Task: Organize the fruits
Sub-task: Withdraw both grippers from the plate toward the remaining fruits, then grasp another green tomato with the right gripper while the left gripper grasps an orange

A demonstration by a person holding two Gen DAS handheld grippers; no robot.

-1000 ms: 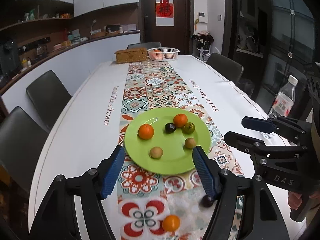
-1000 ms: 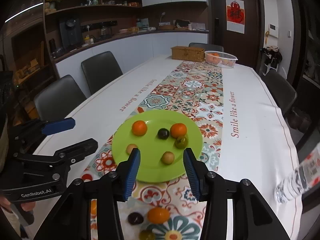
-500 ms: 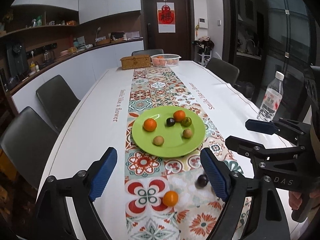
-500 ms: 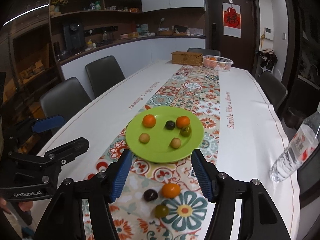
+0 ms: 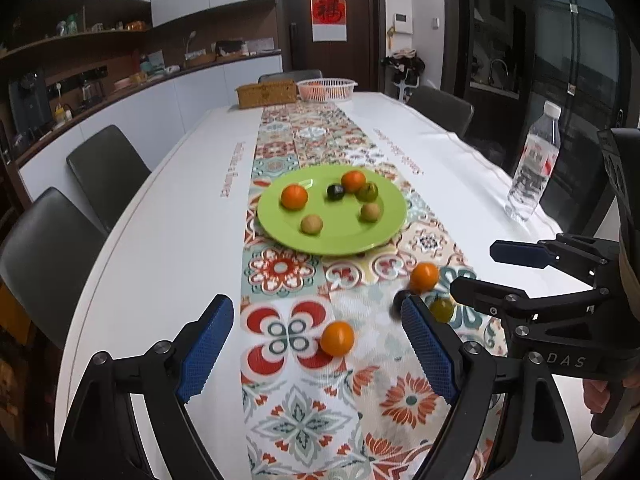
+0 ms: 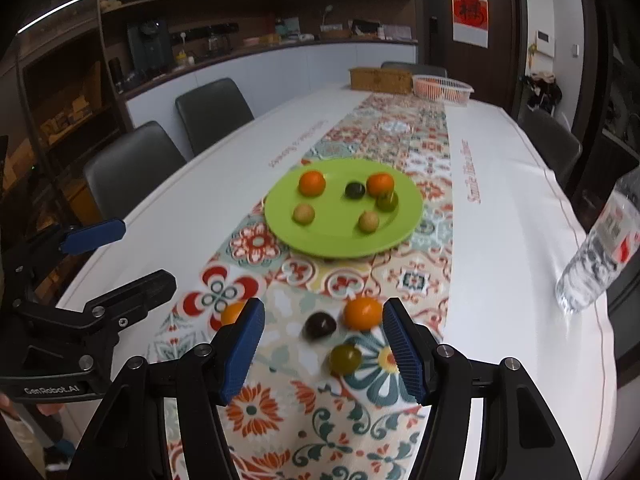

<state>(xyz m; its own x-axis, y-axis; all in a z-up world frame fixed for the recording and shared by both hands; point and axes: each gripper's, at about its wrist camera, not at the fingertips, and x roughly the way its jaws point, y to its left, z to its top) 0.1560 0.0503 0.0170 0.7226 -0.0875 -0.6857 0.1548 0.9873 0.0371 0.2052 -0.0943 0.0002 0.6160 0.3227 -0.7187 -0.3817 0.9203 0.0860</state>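
A green plate (image 5: pixel 280 224) (image 6: pixel 320 240) on the patterned table runner holds several fruits: oranges, brown ones, a dark one and a green one. Loose on the runner nearer to me lie an orange (image 5: pixel 337 338) (image 6: pixel 231 313), a second orange (image 5: pixel 424 277) (image 6: pixel 362 313), a dark plum (image 6: pixel 319 326) (image 5: pixel 397 301) and a green fruit (image 6: pixel 345 358) (image 5: pixel 441 309). My left gripper (image 5: pixel 316 352) is open and empty, with the near orange between its fingers' line. My right gripper (image 6: pixel 324 344) is open and empty, framing the plum and green fruit.
A water bottle (image 5: pixel 532 168) (image 6: pixel 600 252) stands near the table's right edge. A wicker box (image 5: pixel 266 94) and a white basket (image 5: pixel 326 89) sit at the far end. Grey chairs (image 5: pixel 104 172) line the table's left side.
Both grippers have pulled back from the plate toward the near end of the table. The loose fruits on the runner have come into full view between the fingers.
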